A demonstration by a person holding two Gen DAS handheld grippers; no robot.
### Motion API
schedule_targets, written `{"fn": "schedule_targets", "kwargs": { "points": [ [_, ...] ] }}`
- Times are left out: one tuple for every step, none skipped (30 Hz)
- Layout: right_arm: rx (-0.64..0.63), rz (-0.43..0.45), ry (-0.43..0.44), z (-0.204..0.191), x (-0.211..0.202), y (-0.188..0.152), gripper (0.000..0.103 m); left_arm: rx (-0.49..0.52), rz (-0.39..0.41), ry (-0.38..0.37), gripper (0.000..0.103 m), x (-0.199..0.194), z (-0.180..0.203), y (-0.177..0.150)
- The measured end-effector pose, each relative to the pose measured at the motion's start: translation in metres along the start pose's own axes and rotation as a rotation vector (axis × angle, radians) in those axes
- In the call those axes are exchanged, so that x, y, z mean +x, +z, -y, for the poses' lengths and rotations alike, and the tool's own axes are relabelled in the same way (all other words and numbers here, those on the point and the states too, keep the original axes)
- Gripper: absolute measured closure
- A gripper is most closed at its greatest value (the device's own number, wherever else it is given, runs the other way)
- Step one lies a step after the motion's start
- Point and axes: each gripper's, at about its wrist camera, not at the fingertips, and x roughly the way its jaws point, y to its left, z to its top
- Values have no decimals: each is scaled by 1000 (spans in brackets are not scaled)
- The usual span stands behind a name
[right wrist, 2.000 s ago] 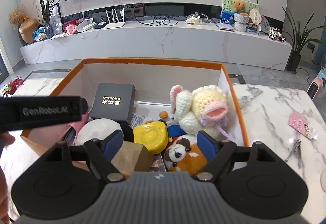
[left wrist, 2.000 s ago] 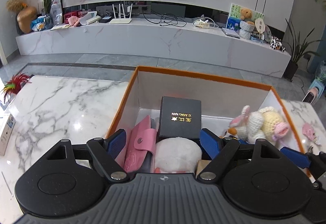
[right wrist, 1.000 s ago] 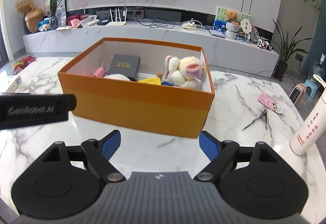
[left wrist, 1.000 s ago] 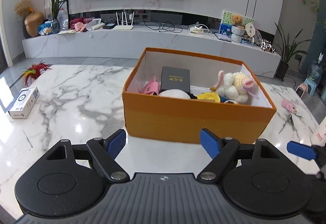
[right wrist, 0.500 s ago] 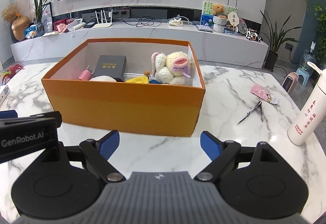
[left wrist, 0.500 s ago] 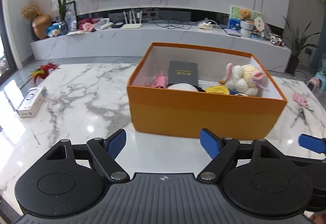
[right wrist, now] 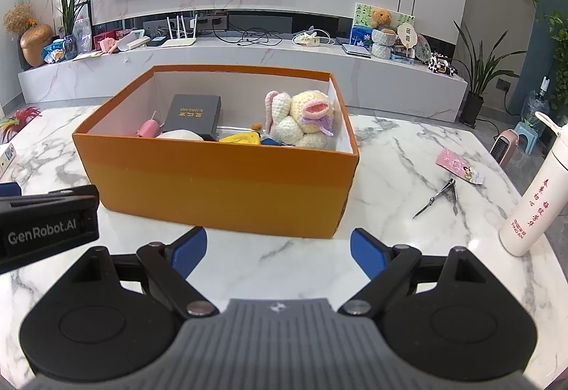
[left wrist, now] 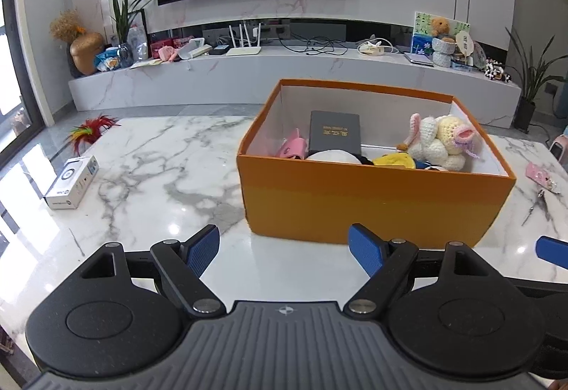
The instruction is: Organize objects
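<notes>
An orange box (left wrist: 372,205) (right wrist: 220,191) stands on the marble table. Inside it lie a black case (left wrist: 334,136) (right wrist: 193,116), a crocheted plush (left wrist: 442,141) (right wrist: 301,122), a pink item (left wrist: 293,149), a white round item (left wrist: 333,155) and a yellow item (left wrist: 394,161). My left gripper (left wrist: 284,250) is open and empty, in front of the box's near wall. My right gripper (right wrist: 278,253) is open and empty, also in front of the box.
A white small box (left wrist: 71,182) and a red feather toy (left wrist: 90,132) lie at the left. Nail clippers (right wrist: 438,200), a pink card (right wrist: 459,164) and a white bottle (right wrist: 530,198) are at the right. A TV shelf (left wrist: 284,70) lies beyond.
Both grippers have pulled back and up out of the box, from over its contents to a spot in front of its near wall. Both stayed open and empty.
</notes>
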Motion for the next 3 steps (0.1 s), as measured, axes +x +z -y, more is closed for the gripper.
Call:
{"fn": "schedule_targets", "kwargs": {
  "points": [
    [0, 0, -1, 0, 0, 0, 14, -7, -1, -11, 8, 0, -1, 0],
    [-1, -1, -3, 0, 0, 0, 14, -11, -5, -16, 8, 0, -2, 0],
    [-1, -1, -2, 0, 0, -1, 14, -10, -9, -16, 8, 1, -2, 0]
  ]
}}
